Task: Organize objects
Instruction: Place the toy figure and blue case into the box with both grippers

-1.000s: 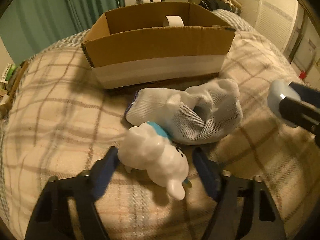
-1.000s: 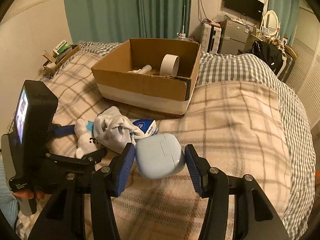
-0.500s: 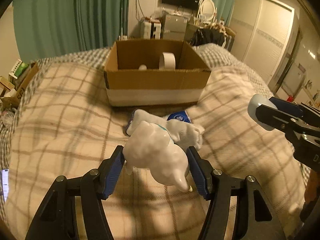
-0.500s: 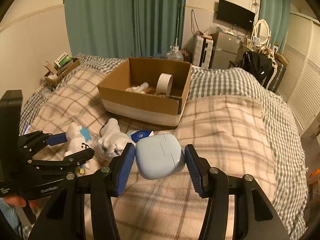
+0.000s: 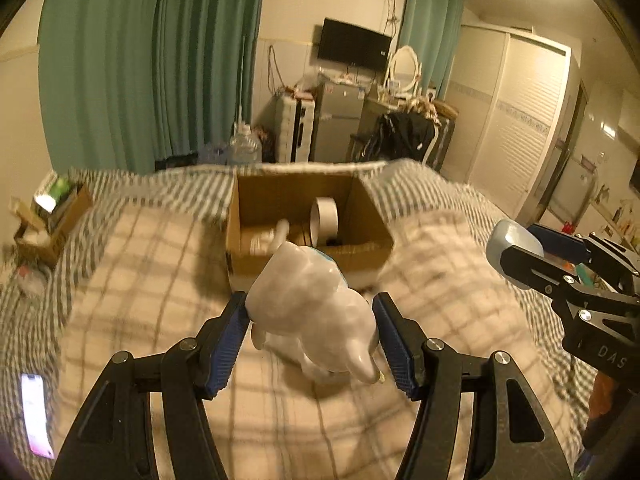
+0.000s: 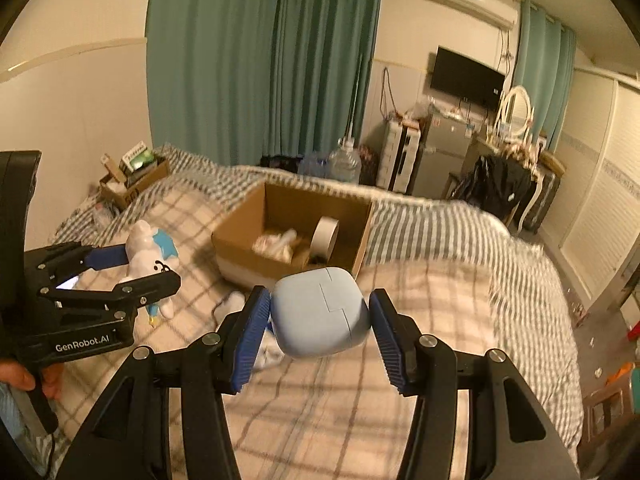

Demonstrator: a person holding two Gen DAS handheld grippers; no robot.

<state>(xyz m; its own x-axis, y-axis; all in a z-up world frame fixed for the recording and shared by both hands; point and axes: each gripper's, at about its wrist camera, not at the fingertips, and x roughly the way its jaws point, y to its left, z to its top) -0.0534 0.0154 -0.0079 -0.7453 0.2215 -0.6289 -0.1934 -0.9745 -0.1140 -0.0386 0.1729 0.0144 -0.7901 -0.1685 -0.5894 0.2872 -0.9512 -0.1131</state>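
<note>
The left gripper (image 5: pixel 312 336) pinches a white toy figure (image 5: pixel 316 312) above the plaid blanket (image 5: pixel 152 272). Only the right wrist view shows its blue scarf and face. The right gripper (image 6: pixel 318 330) clamps a pale blue case (image 6: pixel 320 312). Ahead, an open cardboard box (image 6: pixel 244 236) holds a tape roll (image 6: pixel 325 236). Green curtains (image 6: pixel 260 60) hang behind.

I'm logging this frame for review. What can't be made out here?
- Cardboard box contents: besides the tape roll, the pale items are motion-blurred in both views.
- White glove: right wrist view, blurred, partly behind the blue case.
- White figurine face: turned away in left wrist view.
</note>
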